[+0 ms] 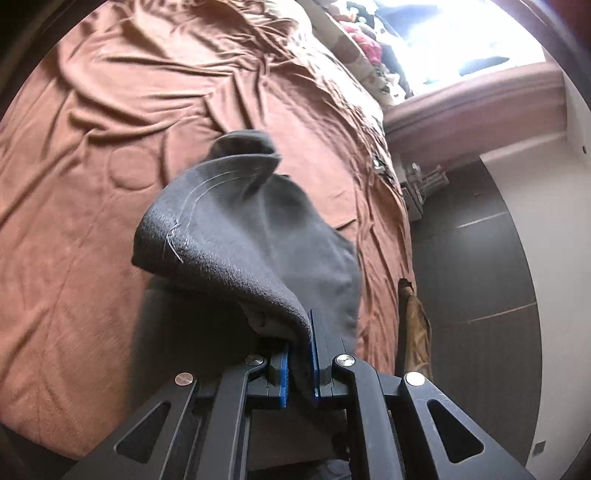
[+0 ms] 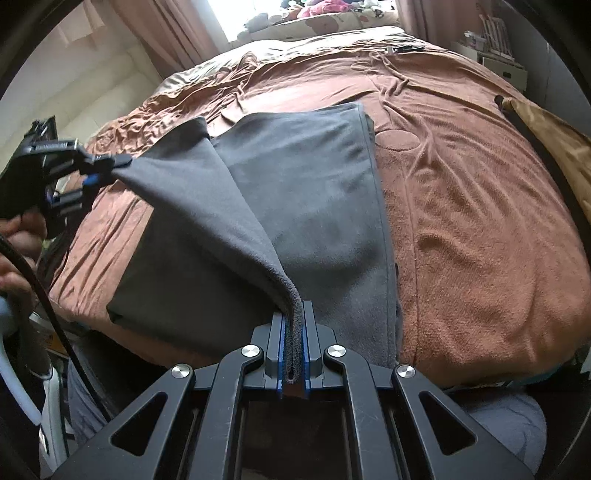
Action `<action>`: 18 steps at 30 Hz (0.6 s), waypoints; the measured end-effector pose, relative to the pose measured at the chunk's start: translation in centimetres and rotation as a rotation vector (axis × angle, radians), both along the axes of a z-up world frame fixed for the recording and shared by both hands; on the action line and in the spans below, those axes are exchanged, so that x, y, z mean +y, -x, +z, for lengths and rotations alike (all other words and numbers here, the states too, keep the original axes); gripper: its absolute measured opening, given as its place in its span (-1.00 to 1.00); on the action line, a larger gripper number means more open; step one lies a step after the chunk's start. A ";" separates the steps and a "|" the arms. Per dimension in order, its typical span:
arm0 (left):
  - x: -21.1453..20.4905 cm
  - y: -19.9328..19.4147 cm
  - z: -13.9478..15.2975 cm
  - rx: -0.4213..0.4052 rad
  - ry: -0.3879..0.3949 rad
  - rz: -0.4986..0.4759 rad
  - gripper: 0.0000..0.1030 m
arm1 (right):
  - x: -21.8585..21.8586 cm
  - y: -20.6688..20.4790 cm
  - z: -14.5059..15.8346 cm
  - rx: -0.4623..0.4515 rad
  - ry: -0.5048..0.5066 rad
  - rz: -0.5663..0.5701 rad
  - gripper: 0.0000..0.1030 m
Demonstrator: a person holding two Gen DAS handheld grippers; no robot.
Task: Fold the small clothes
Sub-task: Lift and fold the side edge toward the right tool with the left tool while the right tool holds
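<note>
A dark grey fleece garment point(image 2: 317, 206) lies on a brown bedspread point(image 2: 480, 221). Its left flap is lifted off the bed. My right gripper point(image 2: 294, 332) is shut on the near edge of that flap, the cloth doubled between the blue pads. My left gripper point(image 2: 110, 166), seen from the right wrist view at the left, is shut on the flap's far corner and holds it up in the air. In the left wrist view the grey garment point(image 1: 236, 229) bulges up from the left gripper point(image 1: 300, 354), pinched between its pads, and hides the bed behind it.
The bedspread point(image 1: 92, 166) is wrinkled all over. A tan cloth point(image 2: 554, 140) lies at the bed's right edge. Pillows and soft toys point(image 2: 325, 11) sit at the head under a bright window. A person's hand point(image 2: 18, 236) grips the left handle. Dark floor point(image 1: 472, 266) runs beside the bed.
</note>
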State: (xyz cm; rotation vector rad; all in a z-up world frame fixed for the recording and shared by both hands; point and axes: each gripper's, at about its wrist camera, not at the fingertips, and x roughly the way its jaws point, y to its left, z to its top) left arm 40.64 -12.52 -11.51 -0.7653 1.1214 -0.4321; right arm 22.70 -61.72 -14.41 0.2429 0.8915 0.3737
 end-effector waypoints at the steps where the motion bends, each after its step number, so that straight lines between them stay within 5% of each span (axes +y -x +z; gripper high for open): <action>1: -0.6 -0.4 0.3 -0.008 -0.006 -0.009 -0.83 | -0.2 0.0 0.0 -0.002 -0.010 0.000 -0.94; 18: -8.9 -7.8 1.5 -0.059 -0.059 -0.230 -0.83 | -3.7 -1.1 -1.6 0.022 -0.212 -0.023 -0.94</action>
